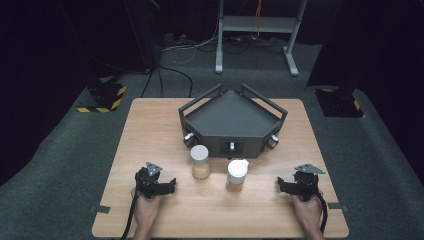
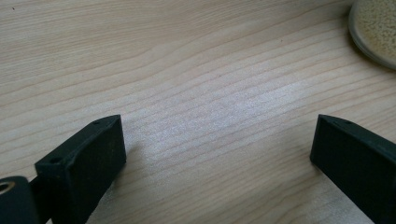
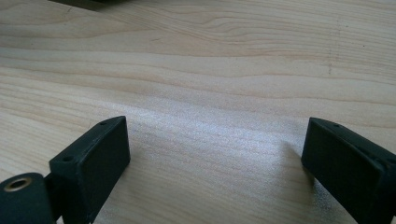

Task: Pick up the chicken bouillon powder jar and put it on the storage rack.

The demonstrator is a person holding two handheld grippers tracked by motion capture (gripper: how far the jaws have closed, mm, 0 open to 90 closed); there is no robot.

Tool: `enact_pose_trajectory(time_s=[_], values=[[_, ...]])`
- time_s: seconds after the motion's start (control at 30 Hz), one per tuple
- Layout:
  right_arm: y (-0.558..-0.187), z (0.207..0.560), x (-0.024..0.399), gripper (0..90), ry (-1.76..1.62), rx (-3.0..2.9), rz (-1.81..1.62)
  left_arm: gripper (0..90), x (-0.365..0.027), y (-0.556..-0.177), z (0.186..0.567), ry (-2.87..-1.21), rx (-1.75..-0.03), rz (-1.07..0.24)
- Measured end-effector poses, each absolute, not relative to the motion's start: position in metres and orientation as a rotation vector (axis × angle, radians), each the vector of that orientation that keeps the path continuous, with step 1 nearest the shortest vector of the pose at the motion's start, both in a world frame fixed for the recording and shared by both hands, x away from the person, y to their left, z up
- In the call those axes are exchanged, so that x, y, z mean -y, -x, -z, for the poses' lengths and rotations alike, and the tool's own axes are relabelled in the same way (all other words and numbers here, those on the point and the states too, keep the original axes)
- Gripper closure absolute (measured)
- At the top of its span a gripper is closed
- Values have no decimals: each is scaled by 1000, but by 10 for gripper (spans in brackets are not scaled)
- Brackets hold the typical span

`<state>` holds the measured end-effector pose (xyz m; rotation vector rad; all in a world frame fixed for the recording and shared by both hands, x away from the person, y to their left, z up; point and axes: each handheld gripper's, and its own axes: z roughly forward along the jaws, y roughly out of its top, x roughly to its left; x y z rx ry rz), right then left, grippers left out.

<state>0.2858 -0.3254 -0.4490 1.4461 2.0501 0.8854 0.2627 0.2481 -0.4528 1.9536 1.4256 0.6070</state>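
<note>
Two jars [image 1: 200, 161] [image 1: 237, 175] stand untouched on counter [image 1: 150, 130]; your left gripper [image 1: 170, 185] and right gripper [image 1: 281, 185] rest wide-fingered, empty. Step: approach. Next, probably reach inward to either jar.

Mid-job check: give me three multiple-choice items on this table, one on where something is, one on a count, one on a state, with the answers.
1. Where do the two jars stand relative to the dark tray?
A. Inside it
B. On the table in front of it, on the person's side
C. Behind it, on the far side

2. How many jars are on the table?
A. One
B. Two
C. Four

3. What is the state of the left gripper?
A. Open, nothing between the jaws
B. Shut on a jar
C. Shut on the tray

Answers:
1 B: the left jar and right jar stand on bare wood between the tray and the hands.
2 B: just those two white-capped jars of tan stuff show.
3 A: the left gripper view shows bare wood between its wide-apart jaws.
</note>
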Motion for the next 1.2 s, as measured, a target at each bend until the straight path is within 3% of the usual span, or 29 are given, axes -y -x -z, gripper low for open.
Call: enact_pose_trajectory(time_s=[1.2], values=[[-287,449,325,61,-1453,-2048,-882,6,-248,-259,443,-2014,-1309,-548]])
